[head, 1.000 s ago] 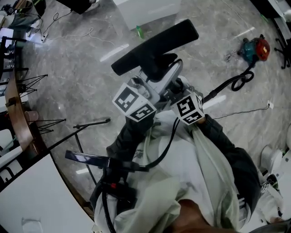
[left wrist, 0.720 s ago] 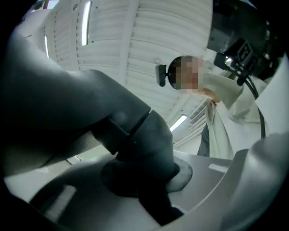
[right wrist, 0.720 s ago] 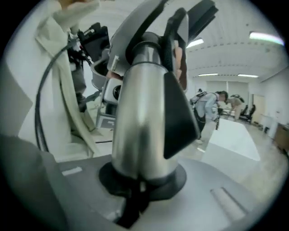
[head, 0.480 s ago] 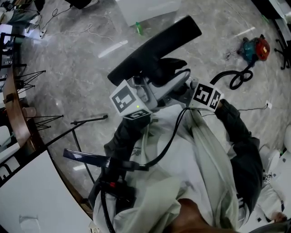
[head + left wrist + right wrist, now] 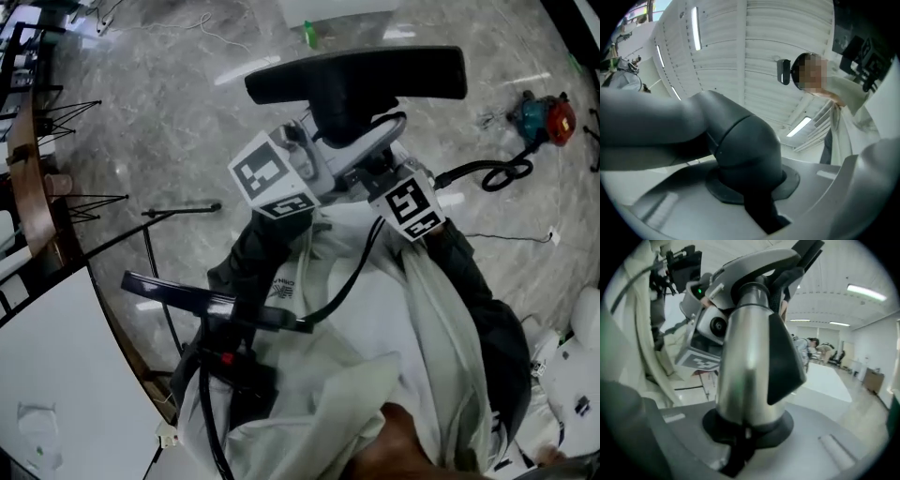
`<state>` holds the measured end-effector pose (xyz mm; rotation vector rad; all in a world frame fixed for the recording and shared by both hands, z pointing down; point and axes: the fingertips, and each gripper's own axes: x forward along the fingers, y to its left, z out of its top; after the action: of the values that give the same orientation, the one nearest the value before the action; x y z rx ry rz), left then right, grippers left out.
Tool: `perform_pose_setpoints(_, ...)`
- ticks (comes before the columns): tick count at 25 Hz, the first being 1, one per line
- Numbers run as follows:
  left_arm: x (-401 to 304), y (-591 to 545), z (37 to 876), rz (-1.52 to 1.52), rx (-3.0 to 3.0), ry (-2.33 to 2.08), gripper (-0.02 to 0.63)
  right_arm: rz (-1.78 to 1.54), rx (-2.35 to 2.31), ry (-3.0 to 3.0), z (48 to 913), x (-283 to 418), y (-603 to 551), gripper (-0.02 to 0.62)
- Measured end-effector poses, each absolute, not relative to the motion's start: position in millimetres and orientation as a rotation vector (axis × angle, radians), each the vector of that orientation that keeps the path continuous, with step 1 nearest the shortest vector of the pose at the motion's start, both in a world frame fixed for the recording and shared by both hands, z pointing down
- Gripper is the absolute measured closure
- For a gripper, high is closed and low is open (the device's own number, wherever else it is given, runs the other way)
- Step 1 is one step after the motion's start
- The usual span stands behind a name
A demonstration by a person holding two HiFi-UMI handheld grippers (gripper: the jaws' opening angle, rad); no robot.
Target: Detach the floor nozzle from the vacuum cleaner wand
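In the head view the black floor nozzle point(image 5: 356, 75) is held up in front of me, its long head lying almost level across the picture. My left gripper point(image 5: 330, 139) is shut on its dark grey neck point(image 5: 740, 150), which fills the left gripper view between the jaws. Just right of it, my right gripper point(image 5: 377, 167) is shut on the silver wand tube point(image 5: 745, 366), which carries a black latch piece point(image 5: 785, 362). The joint between neck and tube is hidden behind the grippers. Both marker cubes point(image 5: 272, 178) face me.
A red and teal machine point(image 5: 546, 117) with a black hose point(image 5: 492, 173) lies on the marble floor at right. A green bottle point(image 5: 309, 36) stands at the top. Black tripod stands point(image 5: 89, 202) and a curved wooden table edge point(image 5: 28, 178) are at left, with a white tabletop point(image 5: 56, 384) at lower left.
The nozzle head has turned from a slant to nearly level in the head view. The right gripper swung out to the right, then came back beside the left one.
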<state>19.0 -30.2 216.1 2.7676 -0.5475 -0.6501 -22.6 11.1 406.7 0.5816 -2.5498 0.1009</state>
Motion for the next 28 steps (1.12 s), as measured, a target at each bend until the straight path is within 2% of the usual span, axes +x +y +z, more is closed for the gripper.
perform_pose_setpoints(4, 28.6, 0.1, 205.9, -0.754, 2.85, -0.254, 0.531, 0.289, 0.0, -2.684, 395.4, -24.6, 54.3, 0.557)
perform_pose_setpoints(8, 21.0, -18.8, 216.6, -0.737, 2.762, -0.354, 0.531, 0.39, -0.208, -2.646, 402.9, -25.3, 59.4, 0.557)
perform_pose_setpoints(11, 11.1, -43.2, 233.4, -0.67, 2.653, -0.537, 0.531, 0.397, 0.046, -2.594, 416.5, -30.5, 41.3, 0.557)
perform_pose_setpoints(15, 3.5, -58.9, 241.6, -0.569, 2.59, -0.759, 0.535, 0.196, 0.657, -2.467, 425.1, -26.2, 1.9, 0.557)
perform_pose_setpoints(18, 1.9, -55.5, 228.8, -0.584, 2.636, -0.761, 0.535, 0.078, 0.804, -2.44, 414.6, -25.5, -10.0, 0.557)
perform_pose_setpoints(28, 8.4, -0.6, 196.6, -0.753, 2.852, -0.273, 0.532, 0.259, -0.079, -2.668, 392.0, -40.0, 56.9, 0.557)
